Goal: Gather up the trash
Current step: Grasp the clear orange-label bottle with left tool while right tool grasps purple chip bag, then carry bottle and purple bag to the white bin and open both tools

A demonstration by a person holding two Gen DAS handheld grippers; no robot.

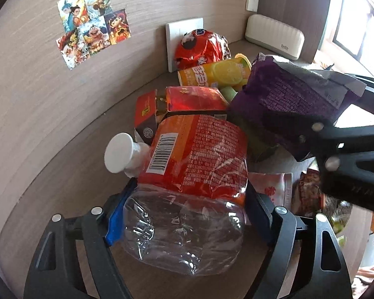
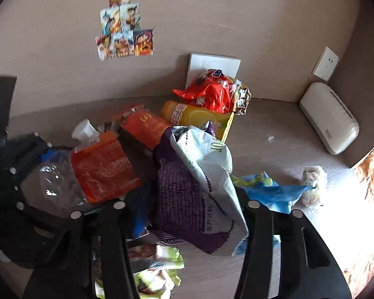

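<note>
My left gripper is shut on a crushed clear plastic bottle with an orange-red label and a white cap; it also shows at the left of the right wrist view. My right gripper is shut on a purple and white snack bag, held above the table; the bag shows in the left wrist view too. Behind lie a red carton, a yellow canister and a red foil bag.
A blue wrapper and a crumpled pale wrapper lie on the wooden tabletop at the right. Green and white wrappers lie below my right gripper. A cream box stands in the corner. Stickers hang on the wall.
</note>
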